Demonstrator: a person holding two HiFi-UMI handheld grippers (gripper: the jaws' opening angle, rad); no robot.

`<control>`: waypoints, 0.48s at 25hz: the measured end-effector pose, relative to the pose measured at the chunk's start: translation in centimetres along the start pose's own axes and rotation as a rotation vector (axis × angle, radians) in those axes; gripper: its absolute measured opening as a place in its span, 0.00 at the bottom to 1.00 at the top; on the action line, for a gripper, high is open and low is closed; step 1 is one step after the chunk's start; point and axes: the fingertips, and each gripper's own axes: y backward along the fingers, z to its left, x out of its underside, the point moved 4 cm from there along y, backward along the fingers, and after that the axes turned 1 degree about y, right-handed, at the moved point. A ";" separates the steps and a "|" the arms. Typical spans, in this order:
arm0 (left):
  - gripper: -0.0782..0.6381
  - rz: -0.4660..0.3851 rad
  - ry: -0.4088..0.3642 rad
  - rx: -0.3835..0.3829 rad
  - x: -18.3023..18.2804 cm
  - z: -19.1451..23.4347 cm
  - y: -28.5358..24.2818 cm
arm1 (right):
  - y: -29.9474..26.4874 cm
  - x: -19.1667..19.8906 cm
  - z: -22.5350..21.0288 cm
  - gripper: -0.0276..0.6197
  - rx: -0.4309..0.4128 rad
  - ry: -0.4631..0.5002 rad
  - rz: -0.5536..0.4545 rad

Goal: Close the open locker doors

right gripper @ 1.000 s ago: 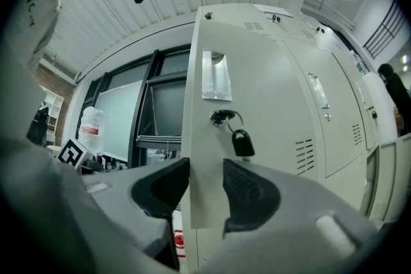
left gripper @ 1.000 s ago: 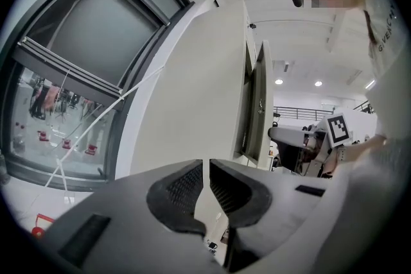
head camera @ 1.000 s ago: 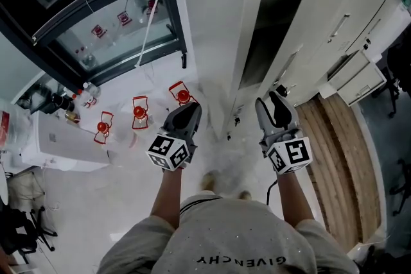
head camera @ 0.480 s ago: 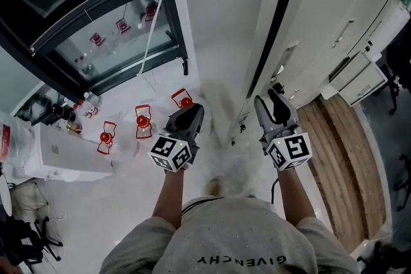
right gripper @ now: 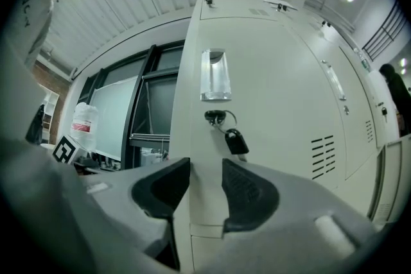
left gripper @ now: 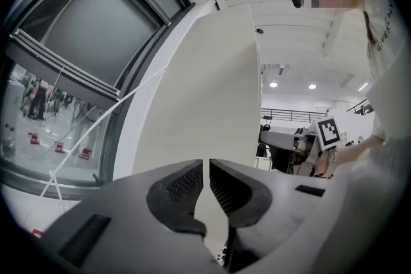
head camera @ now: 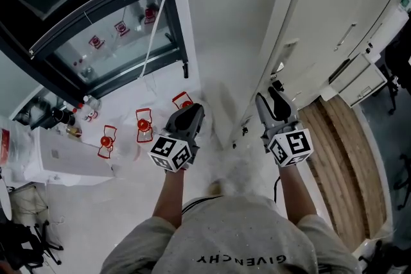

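Head view, left to right. Window (head camera: 96, 22) filled 10 to 11 o'clock; its top was cut off by the frame. Below it, at 9 o'clock, small red-and-white items (head camera: 142, 120) stood on the pale floor, too small to identify.

My left gripper (head camera: 191, 113) sat just left of centre, pointing toward 12 o'clock. In the left gripper view its jaws were pressed almost together, only a hairline slit between the pads, pinching nothing. A beige locker side panel (left gripper: 199, 93) filled the view behind them; I could not tell whether the tips touched it.

My right gripper (head camera: 273, 99) sat just right of centre, pointing to 12 o'clock at the locker door (head camera: 321, 35). The right gripper view showed the jaws spread with nothing pinched, the door face directly behind them. A handle recess (right gripper: 215, 75) stood at 12 o'clock above the jaws, with a key fob (right gripper: 236, 141) hanging from the lock beneath it.

The door occupied 1 to 2 o'clock and looked flush with its frame; contact with the jaw tips could not be made out. Further lockers at 2 o'clock were cut off.
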 end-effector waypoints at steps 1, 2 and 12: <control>0.15 -0.001 0.000 0.002 -0.1 0.1 0.0 | -0.1 0.0 -0.1 0.27 0.007 -0.005 -0.001; 0.15 -0.001 -0.001 0.003 -0.1 0.2 0.0 | -0.2 0.0 -0.2 0.27 0.014 -0.011 -0.001; 0.15 -0.002 -0.008 0.029 -0.7 0.4 -1.3 | -0.8 -0.1 -1.5 0.25 0.040 -0.024 -0.003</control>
